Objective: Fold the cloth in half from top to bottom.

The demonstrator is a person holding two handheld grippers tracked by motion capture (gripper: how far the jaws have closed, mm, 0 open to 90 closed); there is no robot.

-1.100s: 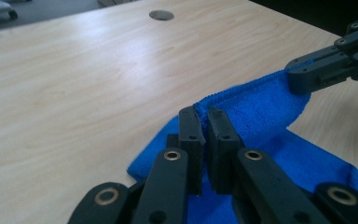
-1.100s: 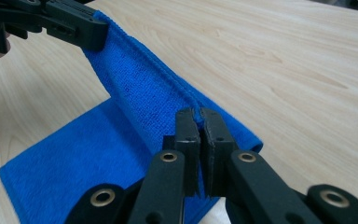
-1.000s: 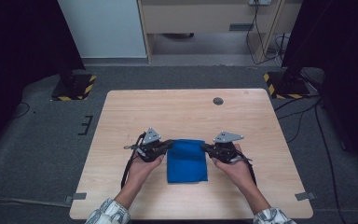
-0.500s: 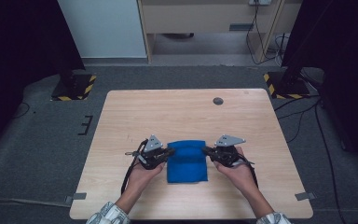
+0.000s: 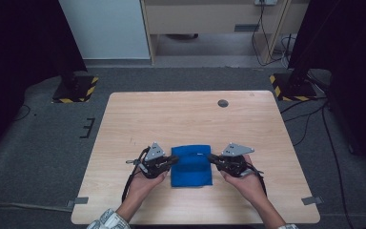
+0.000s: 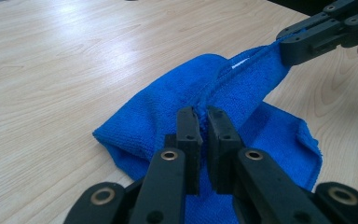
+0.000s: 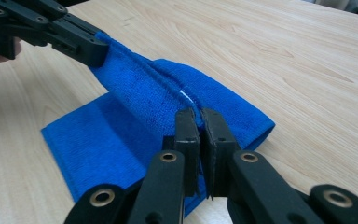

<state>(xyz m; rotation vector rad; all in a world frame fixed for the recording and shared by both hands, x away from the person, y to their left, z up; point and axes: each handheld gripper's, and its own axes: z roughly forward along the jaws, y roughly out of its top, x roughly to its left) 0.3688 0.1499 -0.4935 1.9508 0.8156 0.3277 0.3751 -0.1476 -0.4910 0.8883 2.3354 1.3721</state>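
A blue cloth (image 5: 191,165) lies folded near the front middle of the wooden table (image 5: 181,119). My left gripper (image 5: 173,161) is shut on the cloth's hemmed edge at its left side, and my right gripper (image 5: 210,158) is shut on the same edge at its right side. In the left gripper view my left gripper (image 6: 203,122) pinches the hem of the blue cloth (image 6: 168,112), lifted off the table and stretched toward the other gripper at the upper right. From the right gripper view, my right gripper (image 7: 199,122) clamps the raised edge of the blue cloth (image 7: 135,107).
A small dark round disc (image 5: 223,103) sits in the table's far right part. Cables trail from both grippers toward the front edge. Dark stands with yellow-black striped bases (image 5: 76,90) flank the table on the floor behind.
Both grippers have moved toward the table's front edge with the cloth's far edge held between them, drawing it back over the cloth. The cloth now looks shorter front to back.
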